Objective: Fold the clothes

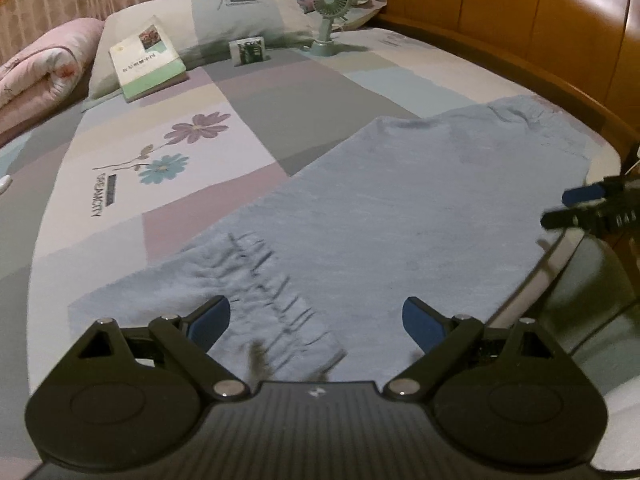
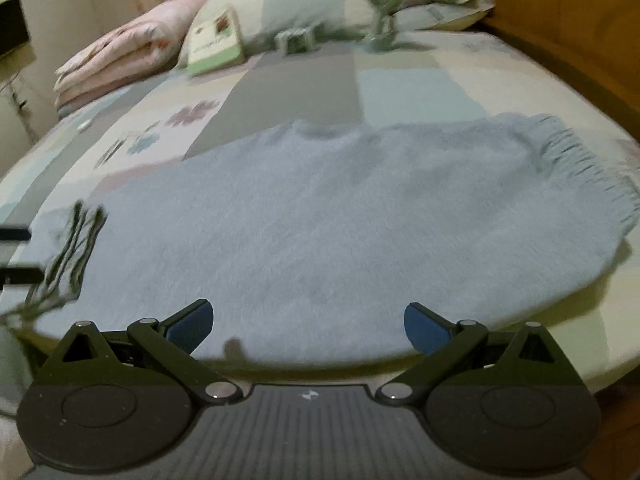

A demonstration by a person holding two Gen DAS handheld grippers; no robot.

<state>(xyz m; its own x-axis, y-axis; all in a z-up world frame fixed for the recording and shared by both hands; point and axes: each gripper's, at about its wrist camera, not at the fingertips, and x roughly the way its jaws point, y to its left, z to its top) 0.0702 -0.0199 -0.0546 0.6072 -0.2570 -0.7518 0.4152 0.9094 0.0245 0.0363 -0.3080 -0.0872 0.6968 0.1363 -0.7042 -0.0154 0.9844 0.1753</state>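
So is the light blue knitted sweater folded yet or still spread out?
Spread out: the light blue knitted sweater lies flat across the patchwork bedsheet, ribbed hem showing. Whether its sleeves are tucked in, cannot tell.

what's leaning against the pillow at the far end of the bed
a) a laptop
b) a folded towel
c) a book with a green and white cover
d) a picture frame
c, the book with a green and white cover rests tilted against the pillow, not far from the small green fan, well beyond the blue sweater spread on the bed.
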